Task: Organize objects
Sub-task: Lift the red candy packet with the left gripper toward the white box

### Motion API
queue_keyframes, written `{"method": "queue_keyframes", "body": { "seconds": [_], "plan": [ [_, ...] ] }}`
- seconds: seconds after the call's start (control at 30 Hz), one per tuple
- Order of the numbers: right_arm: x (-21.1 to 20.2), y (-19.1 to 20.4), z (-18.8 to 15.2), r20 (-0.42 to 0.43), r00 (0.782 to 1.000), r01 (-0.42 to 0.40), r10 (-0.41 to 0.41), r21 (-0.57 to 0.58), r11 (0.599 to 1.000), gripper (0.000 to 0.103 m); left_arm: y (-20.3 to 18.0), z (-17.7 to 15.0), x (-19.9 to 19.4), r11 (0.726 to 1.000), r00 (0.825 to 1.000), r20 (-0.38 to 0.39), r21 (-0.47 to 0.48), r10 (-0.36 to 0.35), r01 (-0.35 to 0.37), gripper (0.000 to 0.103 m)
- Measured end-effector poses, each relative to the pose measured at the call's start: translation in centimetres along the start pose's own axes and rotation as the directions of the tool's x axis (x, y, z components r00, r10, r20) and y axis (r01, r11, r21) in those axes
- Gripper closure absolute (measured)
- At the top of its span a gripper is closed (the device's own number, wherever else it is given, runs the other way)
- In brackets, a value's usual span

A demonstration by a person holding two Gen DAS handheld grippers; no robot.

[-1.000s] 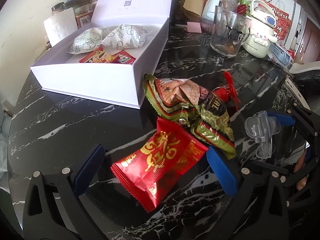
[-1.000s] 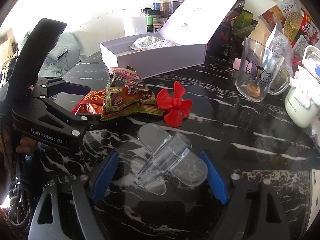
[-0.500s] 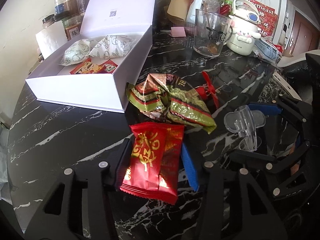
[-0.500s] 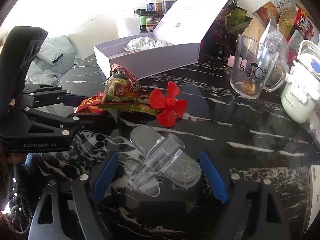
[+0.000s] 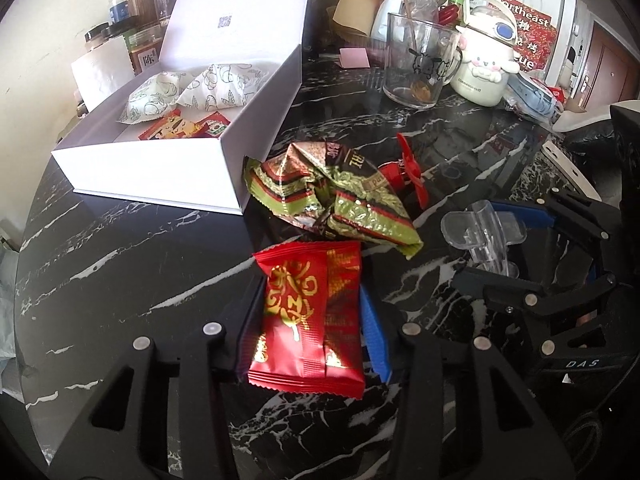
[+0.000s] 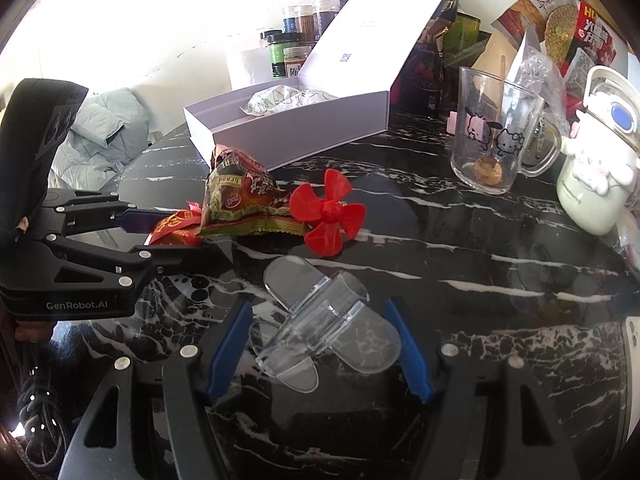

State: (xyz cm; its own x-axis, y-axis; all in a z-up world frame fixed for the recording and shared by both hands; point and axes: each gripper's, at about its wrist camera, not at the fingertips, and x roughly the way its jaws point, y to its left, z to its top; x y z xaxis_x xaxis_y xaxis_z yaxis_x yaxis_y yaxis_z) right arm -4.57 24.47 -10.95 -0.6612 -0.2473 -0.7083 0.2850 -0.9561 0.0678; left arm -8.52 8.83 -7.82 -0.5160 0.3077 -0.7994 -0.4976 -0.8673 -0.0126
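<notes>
While the black marble table holds everything, the biggest thing on it is the open white cardboard box. Two white puffy packets with leaf drawings and a small red packet lie inside the box.

Just beside the box's near right corner lies a crinkled green and brown snack bag. It touches the box corner.

Nearer than the box, past the green bag, is a red snack packet with gold writing. The left gripper is squeezed onto this red packet, with a blue pad on each side of it.

Far to the right of the box stands a clear glass mug with cartoon animals, and next to it a white cartoon dog bottle.

To the right of the box, behind the green bag, lies a red plastic fan blade. It touches the bag.

Further right of the box lies a clear plastic fan blade flat on the table. The right gripper has its blue pads spread wide on both sides of the clear blade. The pads are not touching it.
</notes>
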Motion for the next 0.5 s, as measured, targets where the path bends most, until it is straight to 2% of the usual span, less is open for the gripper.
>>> {"method": "queue_keyframes", "body": {
  "seconds": [0.23,0.5],
  "plan": [
    [-0.2,0.0,0.1,-0.009,0.999,-0.034,0.034,0.011,0.999,0.034,-0.1,-0.1,-0.4,1.0,1.0,-0.022,-0.018,-0.001,0.0,0.06],
    [-1.0,0.4,0.1,-0.006,0.998,-0.064,0.064,0.008,0.998,0.034,0.0,0.0,-1.5,0.999,1.0,-0.003,-0.039,0.005,-0.006,0.06]
  ]
}}
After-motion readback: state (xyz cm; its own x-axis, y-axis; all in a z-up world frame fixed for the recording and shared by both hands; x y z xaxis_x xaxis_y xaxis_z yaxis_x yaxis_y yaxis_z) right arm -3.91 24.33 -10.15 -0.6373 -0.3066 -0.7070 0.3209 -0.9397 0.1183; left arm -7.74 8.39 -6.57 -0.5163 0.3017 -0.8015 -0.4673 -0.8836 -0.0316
